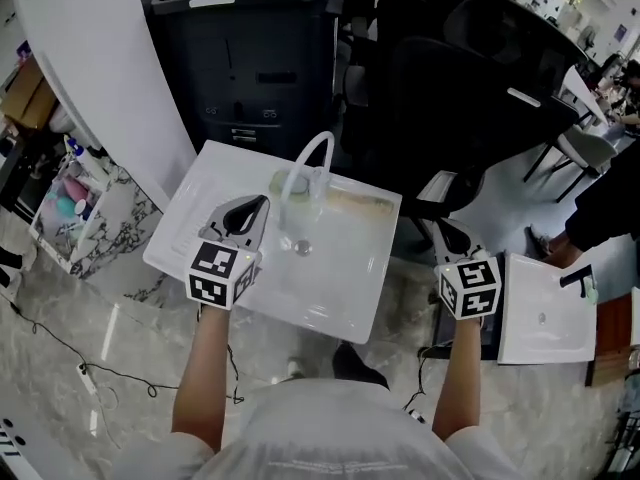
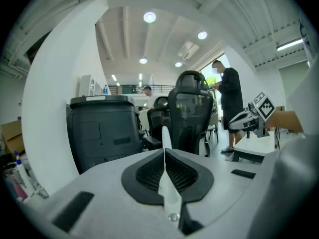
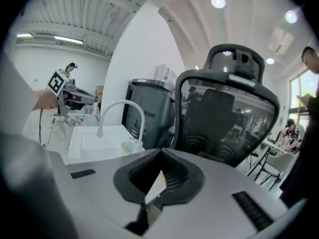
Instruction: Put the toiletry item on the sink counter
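Head view: the left gripper (image 1: 258,208), jaws together and empty, hangs over the sink's (image 1: 190,218) left side. The toiletry bottles (image 1: 68,190) stand in a rack (image 1: 48,236) well off to its left, so it should open before reaching there. Left gripper view: the pads meet with nothing between them. Right gripper view: the right gripper (image 3: 160,158), likewise closed and empty, faces the faucet (image 3: 121,102), farther still from the bottles.

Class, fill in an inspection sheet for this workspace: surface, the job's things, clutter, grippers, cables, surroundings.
Surface: white sink with an arched faucet.
Job's things: pale green item on the sink counter beside the faucet base; kind unclear.
Clutter: rack of bottles at left; second basin at right.
Grippers: left gripper shut, empty, over the sink; right gripper shut, empty, off its right side.
Cables: thin cable on the marble floor.
Surroundings: dark cabinet, office chairs.
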The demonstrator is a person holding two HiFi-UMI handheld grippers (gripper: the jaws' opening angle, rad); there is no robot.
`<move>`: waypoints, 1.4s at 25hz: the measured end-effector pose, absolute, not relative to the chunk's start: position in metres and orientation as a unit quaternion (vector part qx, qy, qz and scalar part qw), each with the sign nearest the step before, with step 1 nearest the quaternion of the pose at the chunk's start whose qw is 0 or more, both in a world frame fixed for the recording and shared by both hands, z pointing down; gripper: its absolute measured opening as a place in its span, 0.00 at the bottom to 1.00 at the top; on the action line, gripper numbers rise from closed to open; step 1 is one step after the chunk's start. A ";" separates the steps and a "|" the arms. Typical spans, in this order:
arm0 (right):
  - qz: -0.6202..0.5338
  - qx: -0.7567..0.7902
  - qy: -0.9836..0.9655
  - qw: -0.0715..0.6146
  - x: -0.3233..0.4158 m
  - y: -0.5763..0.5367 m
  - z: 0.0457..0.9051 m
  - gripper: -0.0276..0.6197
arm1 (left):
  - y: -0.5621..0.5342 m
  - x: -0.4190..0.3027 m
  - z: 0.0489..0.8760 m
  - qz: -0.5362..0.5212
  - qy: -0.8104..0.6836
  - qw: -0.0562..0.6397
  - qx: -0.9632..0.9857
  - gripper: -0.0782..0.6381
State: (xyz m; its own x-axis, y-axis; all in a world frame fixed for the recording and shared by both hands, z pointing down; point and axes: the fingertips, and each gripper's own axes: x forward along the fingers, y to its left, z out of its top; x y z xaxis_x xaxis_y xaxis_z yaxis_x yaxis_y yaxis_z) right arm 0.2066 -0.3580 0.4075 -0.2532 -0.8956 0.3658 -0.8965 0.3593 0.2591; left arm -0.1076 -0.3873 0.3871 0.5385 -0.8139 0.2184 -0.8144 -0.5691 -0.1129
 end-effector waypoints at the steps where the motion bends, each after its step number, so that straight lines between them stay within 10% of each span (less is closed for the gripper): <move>1: -0.003 0.571 -0.789 0.225 0.208 -0.351 0.401 0.04 | -0.385 -0.105 0.383 0.121 -0.460 -0.002 0.880 0.13; 35: -0.047 0.586 -0.786 0.192 0.185 -0.296 0.351 0.04 | -0.344 -0.068 0.340 0.113 -0.416 -0.062 0.900 0.13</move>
State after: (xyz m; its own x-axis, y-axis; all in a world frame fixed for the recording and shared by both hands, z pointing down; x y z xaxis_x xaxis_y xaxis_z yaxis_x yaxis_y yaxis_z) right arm 0.1854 -0.2958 0.3506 -0.2404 -0.9388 0.2468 -0.9029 0.3096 0.2981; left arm -0.0682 -0.3439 0.3398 0.6280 -0.7632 0.1520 -0.7354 -0.6459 -0.2050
